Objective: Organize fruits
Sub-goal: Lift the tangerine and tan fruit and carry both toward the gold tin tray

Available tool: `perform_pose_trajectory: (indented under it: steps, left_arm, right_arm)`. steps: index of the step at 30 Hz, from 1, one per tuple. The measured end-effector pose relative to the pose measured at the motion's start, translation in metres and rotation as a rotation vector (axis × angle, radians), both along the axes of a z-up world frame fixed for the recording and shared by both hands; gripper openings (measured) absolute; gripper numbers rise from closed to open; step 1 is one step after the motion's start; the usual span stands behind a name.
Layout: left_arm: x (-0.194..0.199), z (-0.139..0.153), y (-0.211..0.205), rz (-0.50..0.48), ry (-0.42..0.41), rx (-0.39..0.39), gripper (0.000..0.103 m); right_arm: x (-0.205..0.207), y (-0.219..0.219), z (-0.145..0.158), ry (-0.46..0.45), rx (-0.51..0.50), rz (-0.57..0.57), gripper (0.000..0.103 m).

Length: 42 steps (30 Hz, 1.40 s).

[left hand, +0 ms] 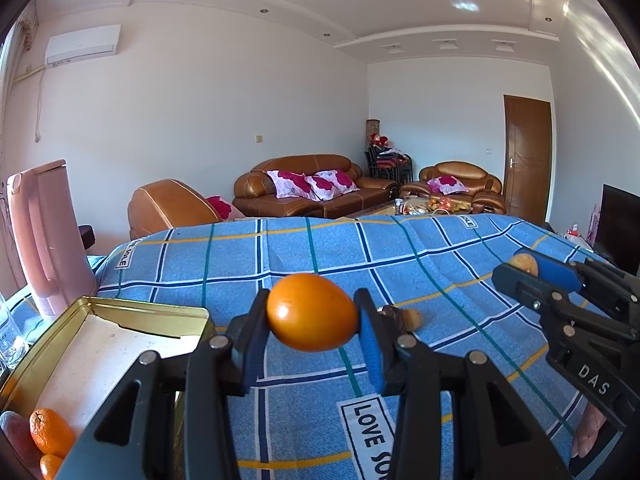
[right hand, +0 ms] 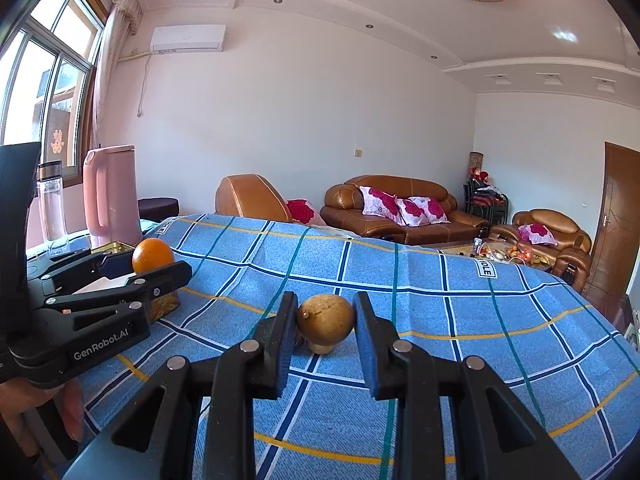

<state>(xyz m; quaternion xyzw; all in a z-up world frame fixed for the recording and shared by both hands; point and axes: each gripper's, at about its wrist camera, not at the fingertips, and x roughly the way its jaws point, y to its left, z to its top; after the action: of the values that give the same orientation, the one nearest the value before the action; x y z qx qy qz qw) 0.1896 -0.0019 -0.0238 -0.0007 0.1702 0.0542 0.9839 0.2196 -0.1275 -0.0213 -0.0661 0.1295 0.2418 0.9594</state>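
Observation:
My left gripper (left hand: 312, 300) is shut on a smooth orange fruit (left hand: 312, 314), held above the blue checked cloth (left hand: 400, 264), just right of an open gold tin (left hand: 148, 310). The tin holds a mandarin (left hand: 50, 432), a second orange fruit (left hand: 50, 466) and a reddish fruit (left hand: 16, 436) in its near corner. My right gripper (right hand: 326, 308) is shut on a small round brown fruit (right hand: 326, 320). Two more small brown pieces (left hand: 412, 317) lie on the cloth between the grippers. From the right wrist, the left gripper (right hand: 152, 264) shows with its orange fruit (right hand: 153, 255) beside the tin (right hand: 164, 304).
A pink kettle (left hand: 48, 240) and a clear bottle (right hand: 50, 200) stand behind the tin at the table's left end. A glass (left hand: 8, 336) sits at the far left. The cloth drops off at the far edge, with brown sofas (left hand: 312, 188) beyond. A person's fingers (right hand: 74, 412) grip the left handle.

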Motion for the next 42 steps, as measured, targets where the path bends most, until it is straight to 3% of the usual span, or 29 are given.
perform_pose_trajectory:
  steps: [12, 32, 42]
  left_arm:
    - [-0.022, 0.000, 0.006, -0.013, 0.013, 0.002, 0.043]
    - [-0.085, 0.005, 0.033, -0.027, -0.028, -0.004, 0.043]
    - [-0.110, 0.008, 0.061, 0.018, -0.035, -0.021, 0.043]
  right_arm:
    - [-0.007, 0.006, 0.000, 0.019, 0.007, 0.053, 0.030]
    - [-0.048, 0.062, -0.004, 0.044, -0.043, 0.185, 0.030]
    - [-0.067, 0.090, -0.004, 0.037, -0.060, 0.246, 0.030]
